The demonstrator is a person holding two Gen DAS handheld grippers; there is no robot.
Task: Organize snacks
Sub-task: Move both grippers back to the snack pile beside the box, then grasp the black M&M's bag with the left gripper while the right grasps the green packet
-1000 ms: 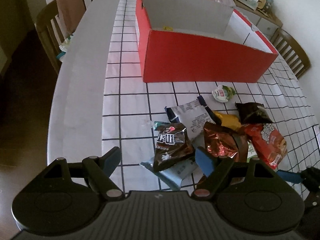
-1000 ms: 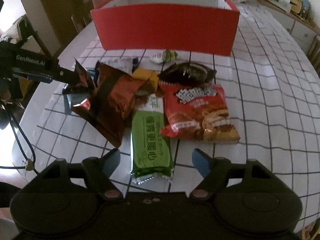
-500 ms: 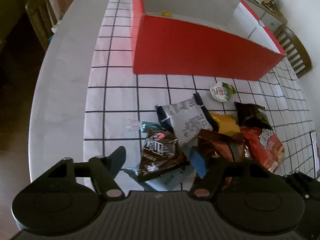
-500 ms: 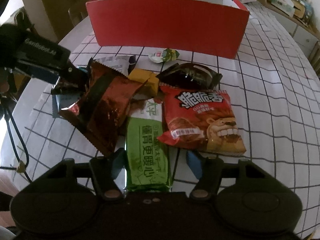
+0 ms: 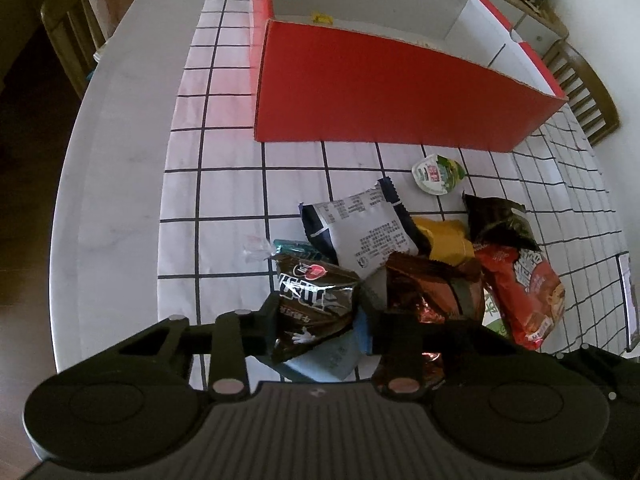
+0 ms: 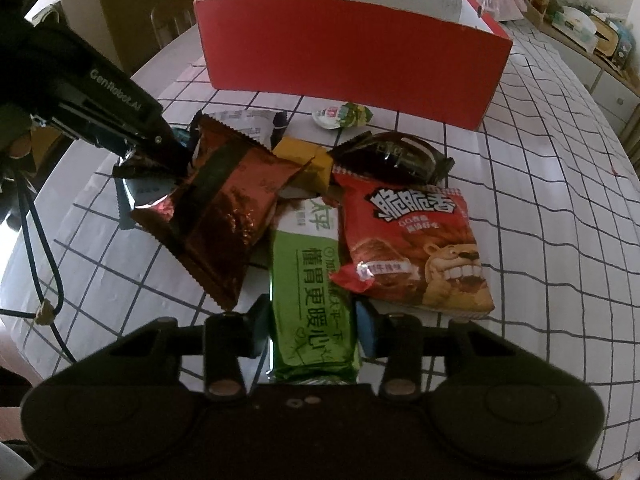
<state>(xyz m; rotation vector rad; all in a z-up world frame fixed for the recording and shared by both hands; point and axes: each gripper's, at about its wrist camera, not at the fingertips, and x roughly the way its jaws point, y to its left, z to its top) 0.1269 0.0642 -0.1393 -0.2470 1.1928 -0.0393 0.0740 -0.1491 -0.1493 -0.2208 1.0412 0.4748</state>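
The left gripper (image 5: 316, 326) sits low at 6 o'clock of its own view, its two fingers drawn in against the sides of a dark brown candy bag (image 5: 314, 304), which fills the gap between them; a pale blue packet (image 5: 332, 356) lies directly under that bag. The right gripper (image 6: 310, 326) is likewise at 6 o'clock of its view, its fingers narrowed onto a green packet (image 6: 310, 300) that runs lengthwise between the blue pads. The rest of the snack heap spreads across the grid-patterned tablecloth (image 5: 224, 184): a copper foil bag (image 6: 224, 208) at 9 o'clock of the green packet, overlapping its upper corner, and a red lion bag (image 6: 416, 240) at 3 o'clock, lying over the green packet's right edge. Beyond these, toward 12 o'clock, lie a yellow packet (image 6: 304, 156), a dark glossy wrapper (image 6: 396, 154), a white packet with printed text (image 5: 368, 232) and a small sealed cup (image 5: 436, 172), the cup apart from the heap and nearest the box. The red cardboard box (image 5: 384, 100) stands open at 12 o'clock of the pile, well apart from both grippers, its pale inner walls showing.
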